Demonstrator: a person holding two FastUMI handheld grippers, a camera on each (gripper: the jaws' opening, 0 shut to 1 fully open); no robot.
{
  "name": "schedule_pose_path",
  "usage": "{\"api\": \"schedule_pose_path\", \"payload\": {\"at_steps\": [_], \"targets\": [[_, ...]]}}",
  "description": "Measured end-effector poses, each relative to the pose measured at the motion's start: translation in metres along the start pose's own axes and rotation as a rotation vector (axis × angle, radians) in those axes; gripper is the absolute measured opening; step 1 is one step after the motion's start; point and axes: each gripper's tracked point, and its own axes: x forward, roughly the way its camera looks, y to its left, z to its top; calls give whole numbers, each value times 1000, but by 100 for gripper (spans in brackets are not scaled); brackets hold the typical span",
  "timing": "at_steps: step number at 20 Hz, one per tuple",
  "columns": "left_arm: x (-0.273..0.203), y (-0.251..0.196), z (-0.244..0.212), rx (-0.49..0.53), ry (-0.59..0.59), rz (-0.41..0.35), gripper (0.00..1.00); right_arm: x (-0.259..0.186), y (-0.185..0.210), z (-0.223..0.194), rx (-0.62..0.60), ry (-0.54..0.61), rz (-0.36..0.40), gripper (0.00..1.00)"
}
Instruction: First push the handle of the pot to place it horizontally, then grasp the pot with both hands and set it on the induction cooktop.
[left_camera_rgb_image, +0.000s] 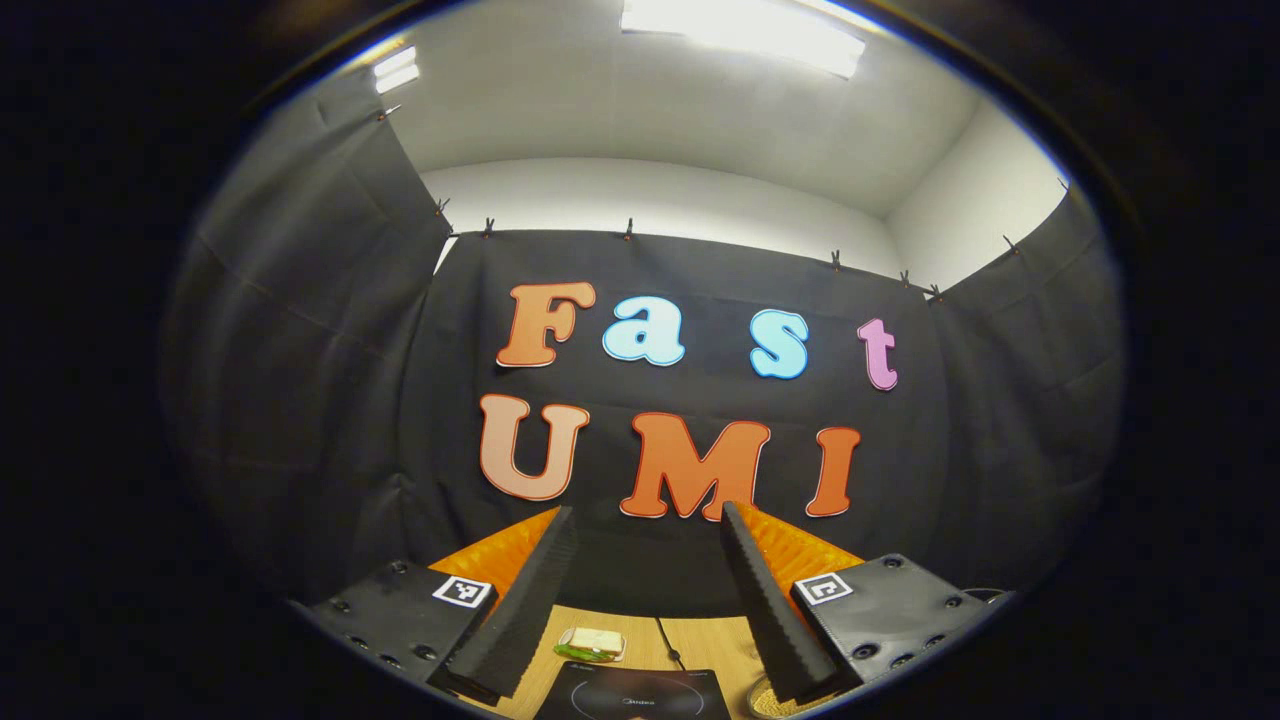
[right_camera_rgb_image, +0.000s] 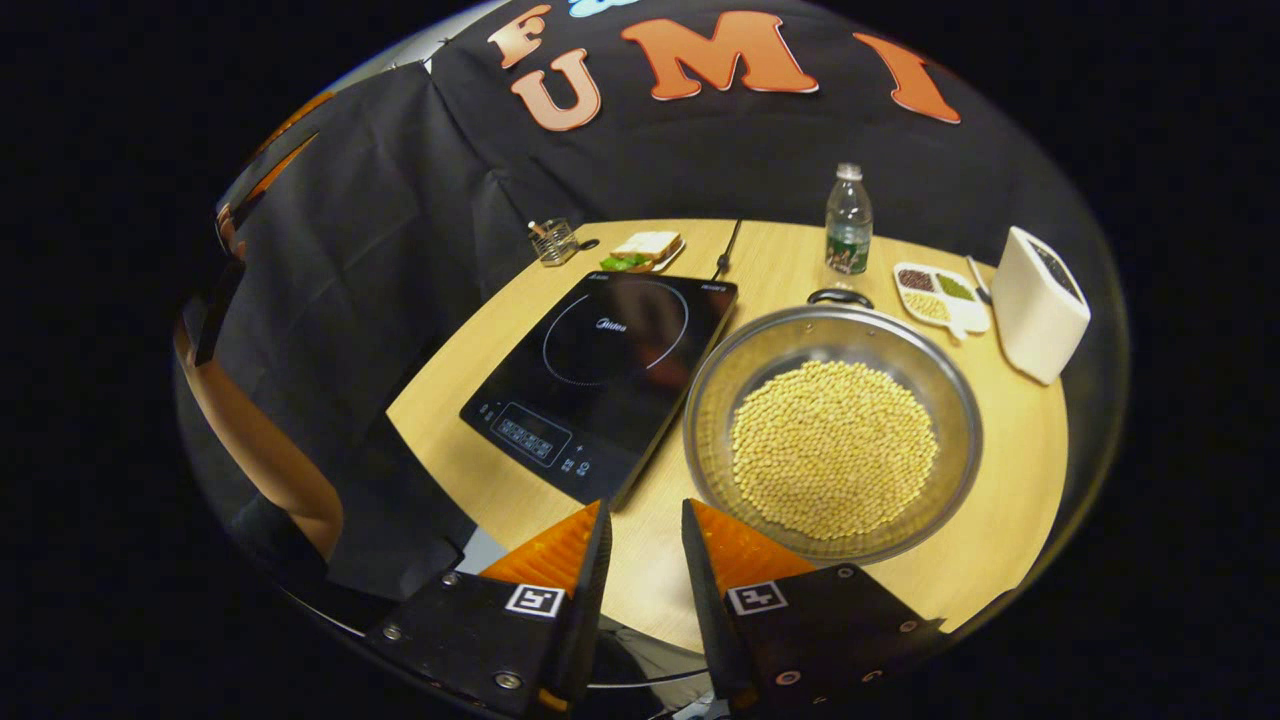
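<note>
Left gripper (left_camera_rgb_image: 645, 580) points at the booth wall more than at the work, its fingers spread wide and empty; between and below them lie a slab of sandwich on a small plate (left_camera_rgb_image: 594, 643), a black cable, the dark glass edge of the black induction cooktop (left_camera_rgb_image: 640, 695), and, under its right-hand finger, a sliver of the yellow beans (left_camera_rgb_image: 765, 703). Right gripper (right_camera_rgb_image: 645, 560) hangs above the near table edge, fingers parted by a narrow gap and gripping nothing. Ahead and to its left sits the cooktop; directly ahead and slightly right, just beside the cooktop's edge, stands the wide, shallow stainless-steel pot (right_camera_rgb_image: 832, 432), heaped across its floor with dry beans. A small dark loop handle (right_camera_rgb_image: 840, 296) shows at the pot's far rim; whether it stands up or lies flat I cannot tell. The pot will likely feel heavy for its size, stiff, and slick on its polished rim, and the loose load should shift and may spill if the pot tips, so it wants a level lift with a hold on opposite sides of the rim or at the handles. Beyond it are a clear plastic water bottle (right_camera_rgb_image: 848, 222), a white divided dish of grains (right_camera_rgb_image: 938, 294) and, farthest right, a white rectangular container (right_camera_rgb_image: 1038, 303). The round pale wooden table (right_camera_rgb_image: 1010, 470) looks smooth, giving little grip to a sliding pot. Black cloth closes the booth under a white ceiling with strip lights.
</note>
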Motion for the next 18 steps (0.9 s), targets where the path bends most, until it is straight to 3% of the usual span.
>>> {"api": "schedule_pose_path", "payload": {"at_steps": [6,13,16,18], "targets": [[4,-1,-10,2,21,6,94,27,-16,-32,95,142,6,24],[3,-7,-14,15,26,4,94,52,-46,-44,166,186,-46,0],[2,-7,-16,10,25,2,96,62,-50,-53,184,181,-57,0],[4,-13,-24,6,41,-6,96,64,-48,-57,230,183,-24,0]]}}
